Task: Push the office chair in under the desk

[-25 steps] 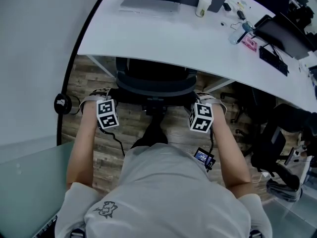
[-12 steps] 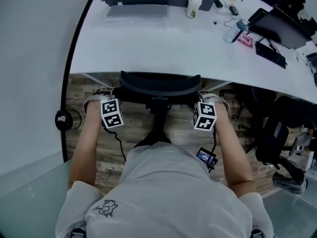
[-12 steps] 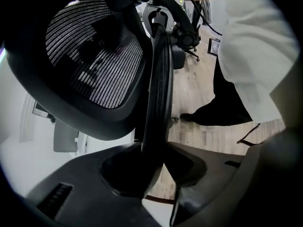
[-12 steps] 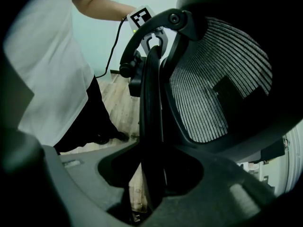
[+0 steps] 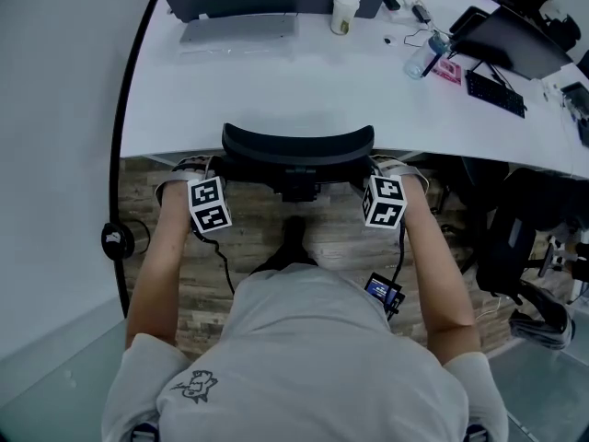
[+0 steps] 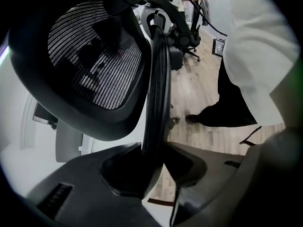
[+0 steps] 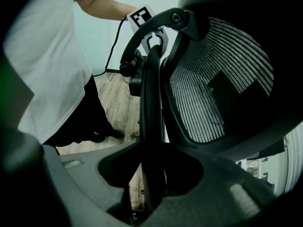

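The push looks nearly finished: the chair stands at twelve o'clock, its back at the desk edge. The left gripper clamps the back's nine o'clock side. The right gripper is closing on its three o'clock side. Next probably comes a short, even shove.

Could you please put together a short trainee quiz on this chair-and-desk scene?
1. True or false: the paper cup lies tipped over on the desk.
2. What sits between the left gripper's jaws? A: the backrest frame; B: a cable; C: nothing.
3. Which part of the office chair shows at the desk edge in the head view?
Key: 1 false, it stands upright. 2 A; the right gripper's jaws are closing on the frame's other side. 3 the backrest.
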The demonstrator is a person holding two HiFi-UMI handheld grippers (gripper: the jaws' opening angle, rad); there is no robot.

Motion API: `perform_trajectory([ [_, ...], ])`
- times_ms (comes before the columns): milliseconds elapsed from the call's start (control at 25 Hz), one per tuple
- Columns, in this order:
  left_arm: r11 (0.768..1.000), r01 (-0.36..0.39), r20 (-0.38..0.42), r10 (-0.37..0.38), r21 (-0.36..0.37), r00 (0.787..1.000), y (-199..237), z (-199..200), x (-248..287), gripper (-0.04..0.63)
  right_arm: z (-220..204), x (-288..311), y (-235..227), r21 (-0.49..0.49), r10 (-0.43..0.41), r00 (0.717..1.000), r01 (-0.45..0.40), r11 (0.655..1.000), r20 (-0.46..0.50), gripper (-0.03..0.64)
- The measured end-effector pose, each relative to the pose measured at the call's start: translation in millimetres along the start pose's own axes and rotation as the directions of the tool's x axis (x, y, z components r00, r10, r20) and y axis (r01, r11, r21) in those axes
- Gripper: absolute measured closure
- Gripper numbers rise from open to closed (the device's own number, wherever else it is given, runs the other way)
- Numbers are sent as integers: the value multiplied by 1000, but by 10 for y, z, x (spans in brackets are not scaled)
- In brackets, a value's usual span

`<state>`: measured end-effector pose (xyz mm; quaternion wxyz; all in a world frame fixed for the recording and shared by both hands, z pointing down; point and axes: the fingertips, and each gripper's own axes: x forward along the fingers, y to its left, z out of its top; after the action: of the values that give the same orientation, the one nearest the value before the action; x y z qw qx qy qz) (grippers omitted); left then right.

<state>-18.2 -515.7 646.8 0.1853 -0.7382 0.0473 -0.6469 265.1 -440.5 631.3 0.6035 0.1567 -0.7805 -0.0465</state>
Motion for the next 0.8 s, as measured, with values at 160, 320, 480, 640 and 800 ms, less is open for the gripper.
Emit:
perform_trajectory([
  [160,1000,-1,3,1,4,1000,73,32,19,454,-32,1,-72,2,5,1000,-5,1000,1,485],
  [320,1000,-5,0,5,4,1000,93,56,23,454,-41,-13,-91,1,0,1000,0,1000,5,483],
  [480,1000,-12,6,12,5,1000,106,83,33,453,-73,-8,-103,10,-8,1000,7,1000,18,474],
  [640,998,-60,24,60,-5,998,119,102,4,441,-108,-44,-90,13,-37,999,37,999,15,448],
  [800,990,-138,52,140,-37,989,159,120,-181,428,-135,-215,-100,32,-76,996,75,997,34,431],
])
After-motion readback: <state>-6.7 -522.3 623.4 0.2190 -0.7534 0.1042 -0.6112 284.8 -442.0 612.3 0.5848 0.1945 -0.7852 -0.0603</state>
